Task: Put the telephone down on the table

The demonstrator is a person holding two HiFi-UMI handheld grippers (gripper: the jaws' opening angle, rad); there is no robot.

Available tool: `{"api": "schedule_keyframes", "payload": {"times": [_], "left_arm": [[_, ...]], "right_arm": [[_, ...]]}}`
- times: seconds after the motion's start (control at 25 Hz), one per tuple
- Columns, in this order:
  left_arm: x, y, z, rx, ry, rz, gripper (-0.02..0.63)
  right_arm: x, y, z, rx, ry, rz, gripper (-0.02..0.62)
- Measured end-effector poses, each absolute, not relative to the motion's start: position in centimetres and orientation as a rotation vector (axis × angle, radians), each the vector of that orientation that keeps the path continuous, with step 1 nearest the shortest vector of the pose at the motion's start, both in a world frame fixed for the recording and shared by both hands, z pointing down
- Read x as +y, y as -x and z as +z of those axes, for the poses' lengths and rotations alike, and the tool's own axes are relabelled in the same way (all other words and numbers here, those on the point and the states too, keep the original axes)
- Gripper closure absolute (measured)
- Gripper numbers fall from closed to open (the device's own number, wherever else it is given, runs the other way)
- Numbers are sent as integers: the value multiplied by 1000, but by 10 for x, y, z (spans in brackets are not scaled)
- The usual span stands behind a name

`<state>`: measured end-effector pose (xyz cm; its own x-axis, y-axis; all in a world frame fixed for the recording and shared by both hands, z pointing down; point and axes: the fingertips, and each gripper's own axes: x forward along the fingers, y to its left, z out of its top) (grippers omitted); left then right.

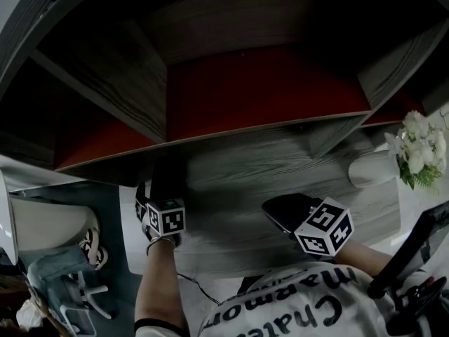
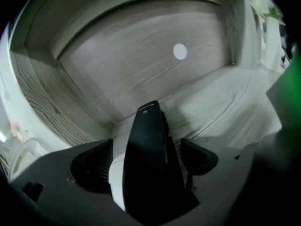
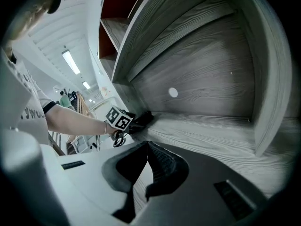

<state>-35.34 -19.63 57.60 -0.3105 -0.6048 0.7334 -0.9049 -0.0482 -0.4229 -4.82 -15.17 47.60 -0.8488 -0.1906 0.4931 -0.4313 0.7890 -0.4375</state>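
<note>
The black telephone (image 2: 149,164), a handset with a pale side, lies between the jaws of my left gripper (image 2: 146,160). Its tip rests on the grey wood table (image 2: 221,102) close to the back panel. Both pads stand wide beside it and a sliver of table shows by the right pad, so I read no grip. In the head view the left gripper (image 1: 163,196) reaches into the shadow under the shelf. The right gripper view shows it too, with the telephone (image 3: 143,118) ahead of it. My right gripper (image 3: 147,144) hovers over the table (image 1: 238,188) with its tips touching and nothing held; it also shows in the head view (image 1: 282,213).
A shelf unit with red back panels (image 1: 259,90) overhangs the table. A white dot (image 2: 180,51) marks the back panel. White flowers (image 1: 419,149) and a pale rounded object (image 1: 368,168) stand at the right. A chair (image 1: 70,290) is on the floor at the left.
</note>
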Motion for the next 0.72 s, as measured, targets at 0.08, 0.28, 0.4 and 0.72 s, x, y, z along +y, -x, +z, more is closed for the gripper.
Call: {"api": "schedule_keyframes", "payload": {"times": [0.08,0.28,0.4,0.72], "left_arm": [[-195,356,571,-1960,-1608,1289,179],[-197,356,550,-2052,-1653,1189,179],[-197,351,537,-2067,-1703,1106,179],[-191,328,475,-2185,-1821,859,231]], "right_arm": [[-150,49,476,-2549,-463,766,583],[-145,52,478,-2541,-451,763,583],[-140,56,477,-2543,-433,755,583],[-127,59,470,-2564,-402,712,583]]}}
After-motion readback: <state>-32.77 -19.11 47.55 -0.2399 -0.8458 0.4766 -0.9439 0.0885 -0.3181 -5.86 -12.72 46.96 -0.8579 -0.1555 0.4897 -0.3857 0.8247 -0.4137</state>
